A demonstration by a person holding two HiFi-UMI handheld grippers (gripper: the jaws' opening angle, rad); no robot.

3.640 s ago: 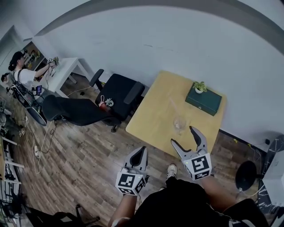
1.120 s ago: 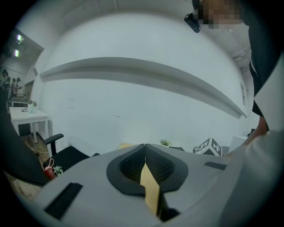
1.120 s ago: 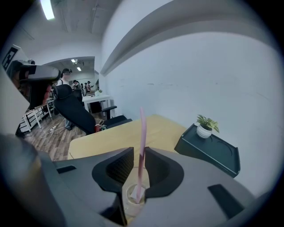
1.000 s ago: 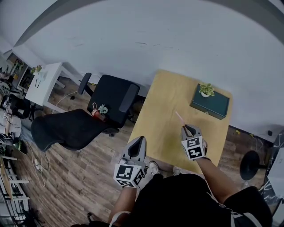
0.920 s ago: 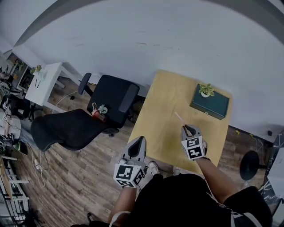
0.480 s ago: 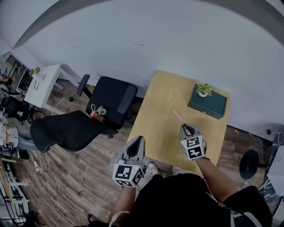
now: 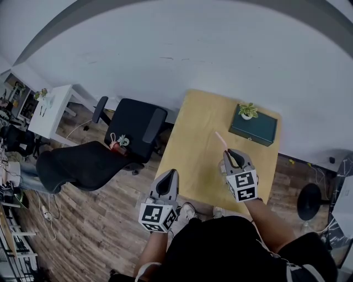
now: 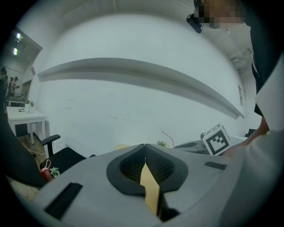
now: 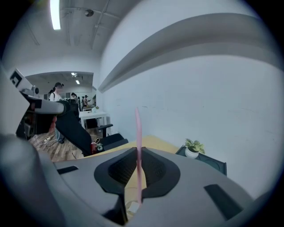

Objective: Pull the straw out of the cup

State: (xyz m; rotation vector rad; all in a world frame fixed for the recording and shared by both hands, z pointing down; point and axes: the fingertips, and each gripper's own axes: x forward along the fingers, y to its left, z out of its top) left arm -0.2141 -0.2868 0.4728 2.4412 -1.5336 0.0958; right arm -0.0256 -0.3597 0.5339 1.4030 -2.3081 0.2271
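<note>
Right gripper (image 7: 231,153) has its jaws clamped tight on the pink straw (image 9: 138,133). The straw stands upright between them and pokes out above the tips, over the yellow desk (image 7: 193,143). Left gripper (image 7: 172,175) hangs off the desk's near edge above the wooden floor (image 7: 99,220), jaws pressed together on nothing. A green box (image 7: 255,129) carrying a small plant (image 7: 247,109) sits at the desk's far side.

We are in an open office: two black swivel chairs (image 7: 138,124) on a wood-plank floor (image 7: 94,231), a white desk (image 7: 52,106) by the wall, a pale wooden bench (image 7: 193,148), and people (image 9: 57,93) at desks under ceiling strip lights (image 9: 54,13).
</note>
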